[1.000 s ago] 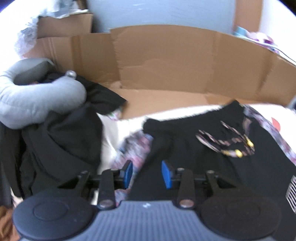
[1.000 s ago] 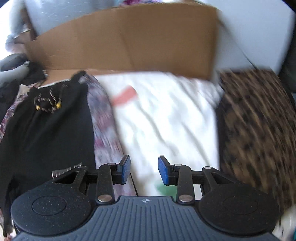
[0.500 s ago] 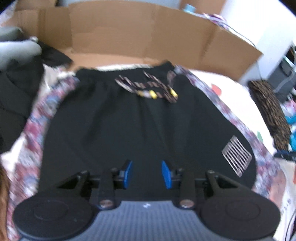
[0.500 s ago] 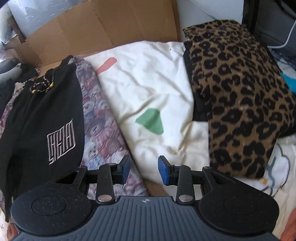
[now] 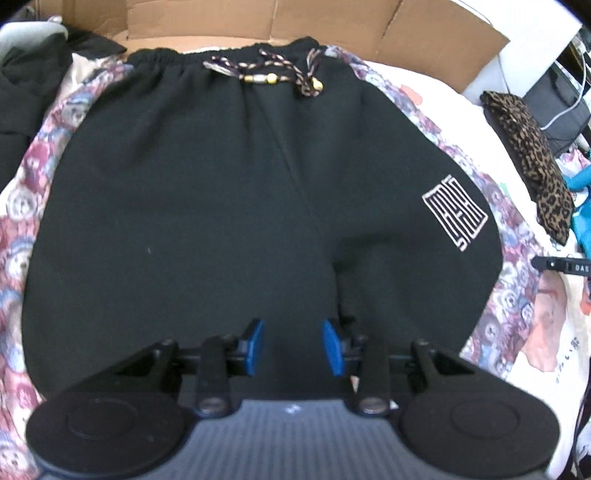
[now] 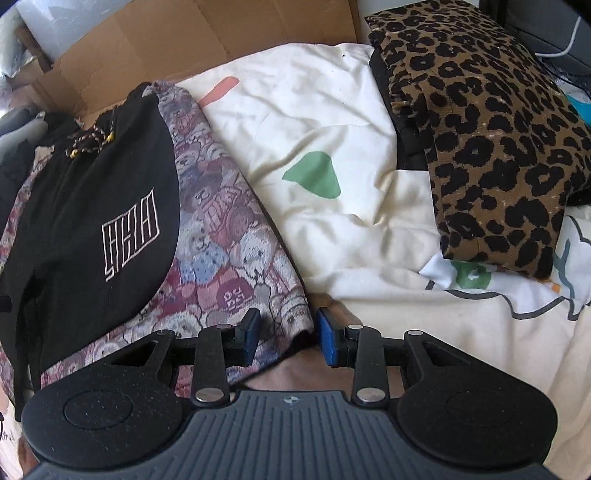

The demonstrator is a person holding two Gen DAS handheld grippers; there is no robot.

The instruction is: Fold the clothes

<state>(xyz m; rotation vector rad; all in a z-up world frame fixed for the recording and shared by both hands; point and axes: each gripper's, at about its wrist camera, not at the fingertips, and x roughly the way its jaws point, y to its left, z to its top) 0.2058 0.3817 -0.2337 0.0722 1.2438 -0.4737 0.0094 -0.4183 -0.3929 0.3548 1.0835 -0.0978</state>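
Black shorts (image 5: pixel 207 206) with a braided drawstring (image 5: pixel 273 74) and a white maze logo (image 5: pixel 454 212) lie flat on a teddy-bear patterned blanket (image 5: pixel 22 206). My left gripper (image 5: pixel 293 347) is open and empty, hovering over the shorts' lower middle near the crotch seam. In the right wrist view the shorts (image 6: pixel 92 206) lie at the left with the blanket (image 6: pixel 236 236) beside them. My right gripper (image 6: pixel 284 336) is open and empty above the blanket's right front corner.
A cream sheet (image 6: pixel 317 122) with coloured shapes covers the bed. A leopard-print pillow (image 6: pixel 491 122) lies at the right. A flattened cardboard box (image 5: pixel 258 18) stands behind the shorts. Dark clothes (image 5: pixel 22 81) are piled at the far left.
My left gripper swung from the dark clothes pile to a spot over the middle of the shorts. My right gripper pulled back toward the blanket's front corner. Both stayed open.
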